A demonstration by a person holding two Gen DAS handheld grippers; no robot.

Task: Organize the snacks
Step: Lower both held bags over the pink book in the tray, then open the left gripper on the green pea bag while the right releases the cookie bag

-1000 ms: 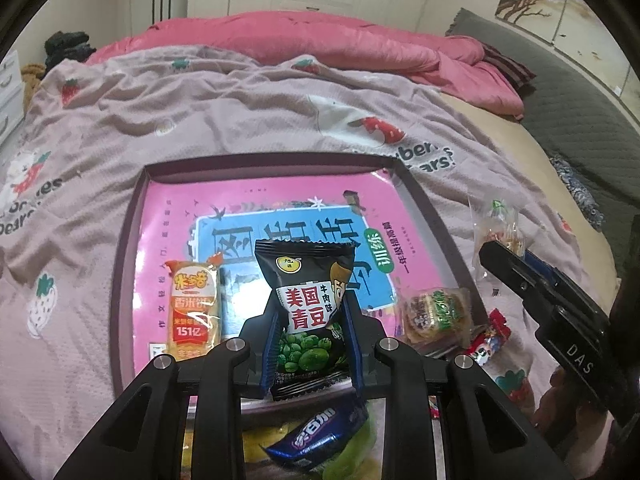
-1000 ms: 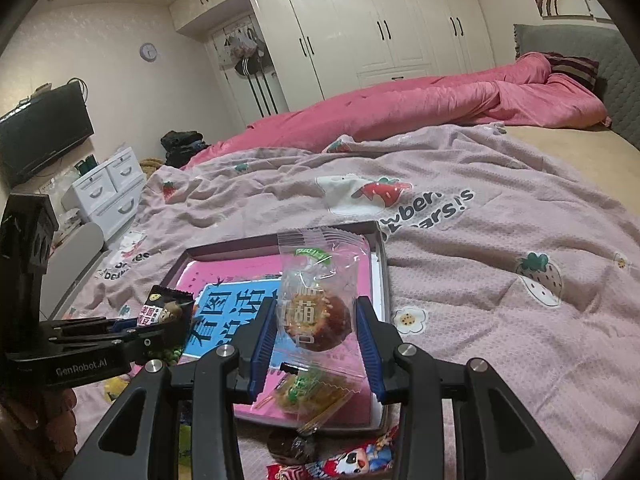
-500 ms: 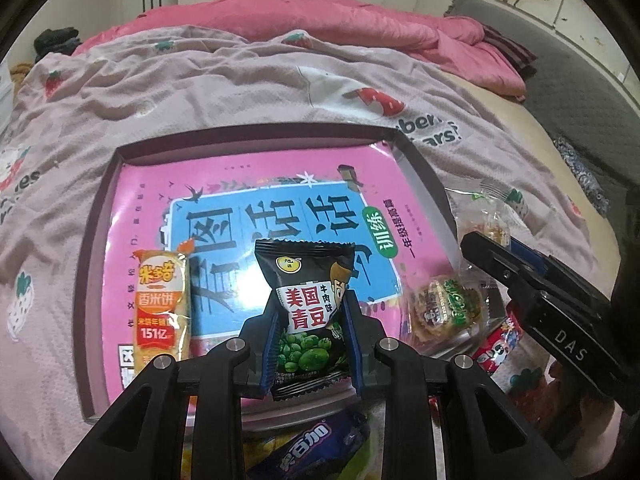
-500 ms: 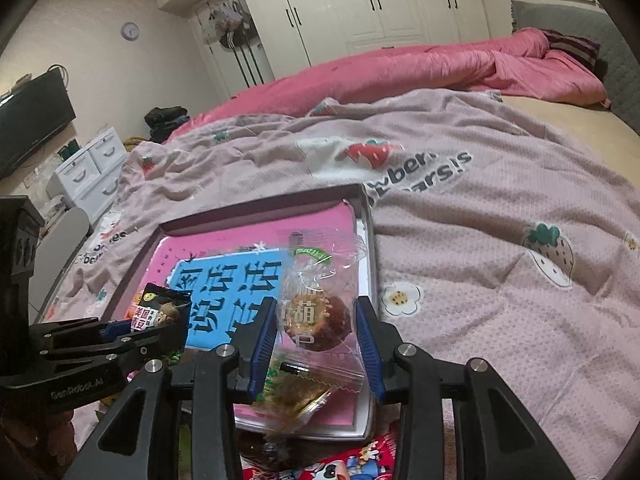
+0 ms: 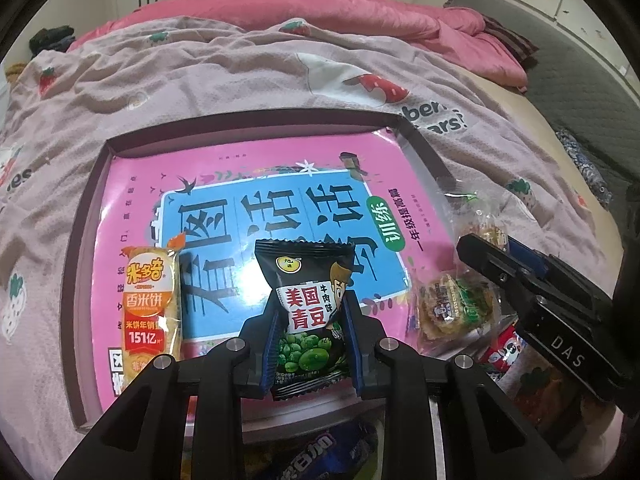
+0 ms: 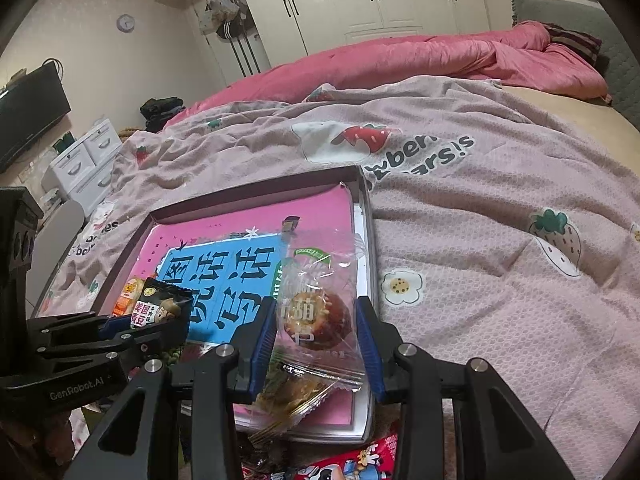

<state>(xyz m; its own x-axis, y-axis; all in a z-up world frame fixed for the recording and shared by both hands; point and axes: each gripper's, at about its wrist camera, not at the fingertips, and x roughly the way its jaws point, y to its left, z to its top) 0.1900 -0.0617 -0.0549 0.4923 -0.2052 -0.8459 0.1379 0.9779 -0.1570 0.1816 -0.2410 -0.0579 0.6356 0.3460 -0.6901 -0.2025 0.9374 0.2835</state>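
Note:
My left gripper (image 5: 310,344) is shut on a black green-pea snack packet (image 5: 306,304), held upright over the near edge of a shallow dark tray (image 5: 256,124) lined with a pink and blue book. An orange rice-cracker packet (image 5: 150,304) lies in the tray at the left. My right gripper (image 6: 316,340) is shut on a clear-wrapped round pastry (image 6: 316,312) above the tray's right side (image 6: 362,184). Another clear-wrapped pastry (image 5: 456,308) lies on the tray's near right corner. In the right wrist view the left gripper (image 6: 160,328) shows with its pea packet (image 6: 160,308).
The tray lies on a pink strawberry-print blanket (image 6: 500,240) on a bed. Loose snacks lie near the tray's front edge: a blue packet (image 5: 320,456) and a red cartoon packet (image 6: 352,460). A pink duvet (image 6: 400,60) is bunched at the far side; white drawers (image 6: 84,160) stand at the left.
Both grippers have sunk closer to the tray with their snacks still held. The tray looks larger and nearer in both views.

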